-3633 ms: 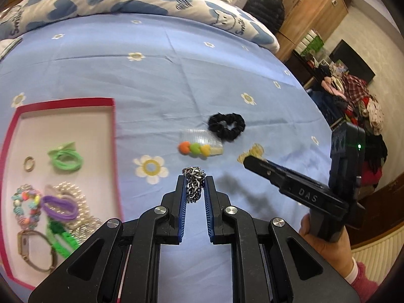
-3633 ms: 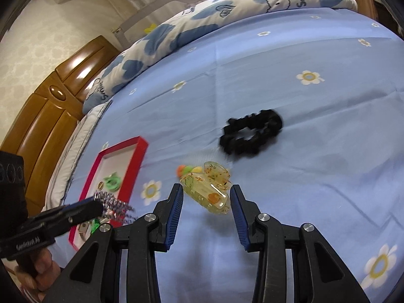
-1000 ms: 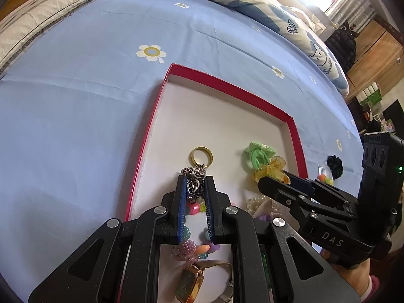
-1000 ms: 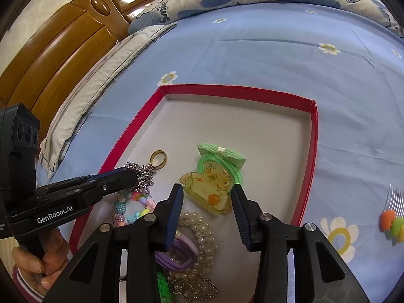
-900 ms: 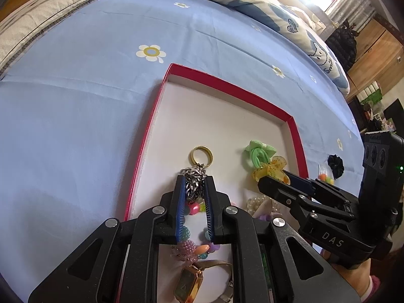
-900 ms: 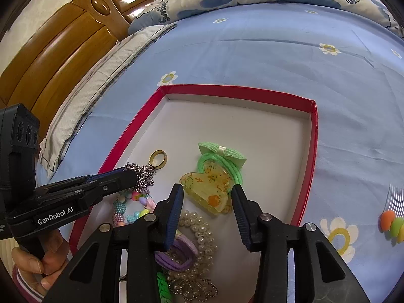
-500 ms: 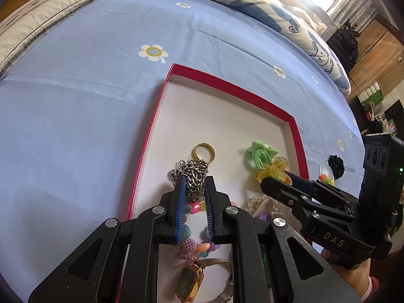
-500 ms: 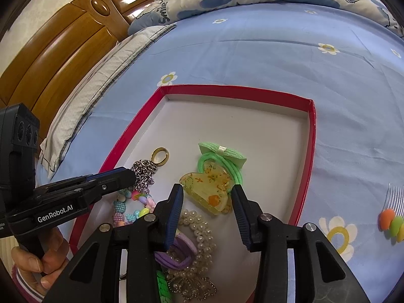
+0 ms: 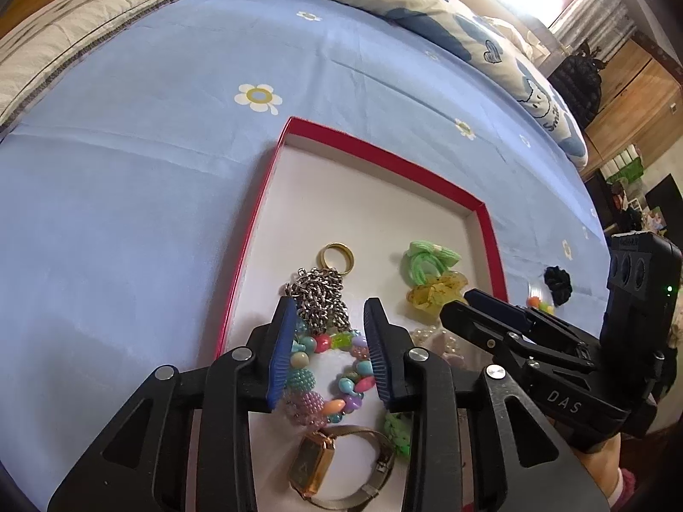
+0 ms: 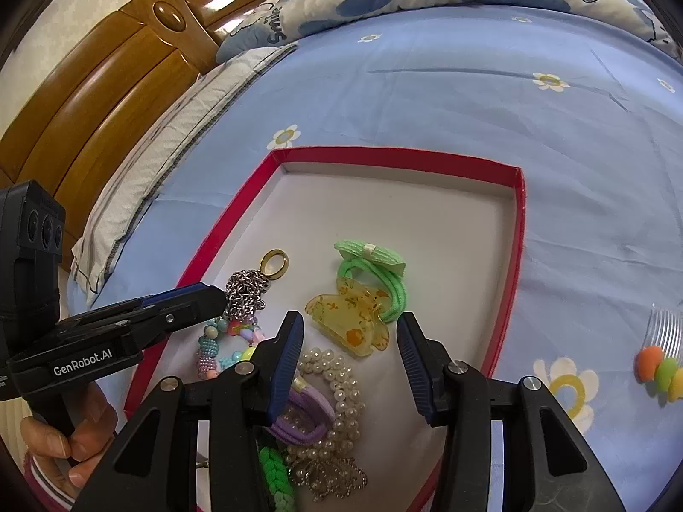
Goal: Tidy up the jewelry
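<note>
Both grippers hung over the red-rimmed tray (image 10: 518,230) on the blue flowered bedsheet (image 10: 469,98), and both stood released. The left gripper (image 9: 328,343) had its blue pads spread wide, the silver chain (image 9: 321,296) lying in a heap on the tray floor between the tips, touching neither pad, just below the gold ring (image 9: 337,257) and against the colourful bead bracelet (image 9: 328,377). The right gripper (image 10: 350,352) was parted too, the yellow hair claw (image 10: 350,320) resting free on the tray just ahead of its fingers, overlapping the green hair tie (image 10: 371,271). Pearls (image 10: 337,379) and a purple hair tie (image 10: 305,416) sat near the right pads; a gold watch (image 9: 318,467) lay close under the left gripper. Out on the sheet, well apart from the tray, sat a black scrunchie (image 9: 558,283) and a clear comb with coloured balls (image 10: 661,354).
</note>
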A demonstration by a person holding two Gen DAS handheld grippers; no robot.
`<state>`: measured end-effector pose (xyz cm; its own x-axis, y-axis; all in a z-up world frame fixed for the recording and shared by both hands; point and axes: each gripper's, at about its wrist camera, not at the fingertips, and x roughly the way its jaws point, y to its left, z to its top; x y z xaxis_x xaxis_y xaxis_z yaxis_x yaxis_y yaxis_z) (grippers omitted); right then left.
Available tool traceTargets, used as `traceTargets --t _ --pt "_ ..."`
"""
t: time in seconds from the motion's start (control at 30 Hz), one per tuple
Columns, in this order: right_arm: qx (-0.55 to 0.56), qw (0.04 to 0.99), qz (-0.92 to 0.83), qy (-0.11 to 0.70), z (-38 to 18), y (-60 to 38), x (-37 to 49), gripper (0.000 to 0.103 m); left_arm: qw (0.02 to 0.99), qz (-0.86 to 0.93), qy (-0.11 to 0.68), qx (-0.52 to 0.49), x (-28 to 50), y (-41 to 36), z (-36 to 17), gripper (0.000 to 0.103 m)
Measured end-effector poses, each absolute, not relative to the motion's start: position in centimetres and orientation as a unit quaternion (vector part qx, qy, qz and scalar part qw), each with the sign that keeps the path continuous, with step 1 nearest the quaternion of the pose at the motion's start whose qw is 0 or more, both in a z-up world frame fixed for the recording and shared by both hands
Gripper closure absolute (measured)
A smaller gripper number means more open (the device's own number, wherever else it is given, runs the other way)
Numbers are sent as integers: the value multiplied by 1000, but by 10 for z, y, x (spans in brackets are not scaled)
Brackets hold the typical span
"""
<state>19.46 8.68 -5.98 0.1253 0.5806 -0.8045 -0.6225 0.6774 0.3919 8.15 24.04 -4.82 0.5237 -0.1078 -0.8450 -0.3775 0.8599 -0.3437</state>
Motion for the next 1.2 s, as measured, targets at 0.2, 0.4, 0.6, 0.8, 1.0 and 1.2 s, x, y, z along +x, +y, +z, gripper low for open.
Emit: traceTargets --t 0.2,0.4,0.6,0.8,1.0,1.2 --pt "9 758 405 511 -38 67 189 32 841 76 462 -270 65 239 -30 41" --pt "70 763 413 492 -15 35 179 27 846 80 438 -292 38 236 -13 28" --pt "109 765 417 479 0 10 163 24 849 79 430 -297 15 223 0 22" --pt "149 758 425 472 10 -11 146 24 845 79 433 -305 -2 210 4 20" --pt "141 770 428 452 22 -26 121 23 853 98 429 -282 -28 197 17 20" --pt "82 793 434 419 52 -33 93 21 868 115 434 -212 -48 179 47 19"
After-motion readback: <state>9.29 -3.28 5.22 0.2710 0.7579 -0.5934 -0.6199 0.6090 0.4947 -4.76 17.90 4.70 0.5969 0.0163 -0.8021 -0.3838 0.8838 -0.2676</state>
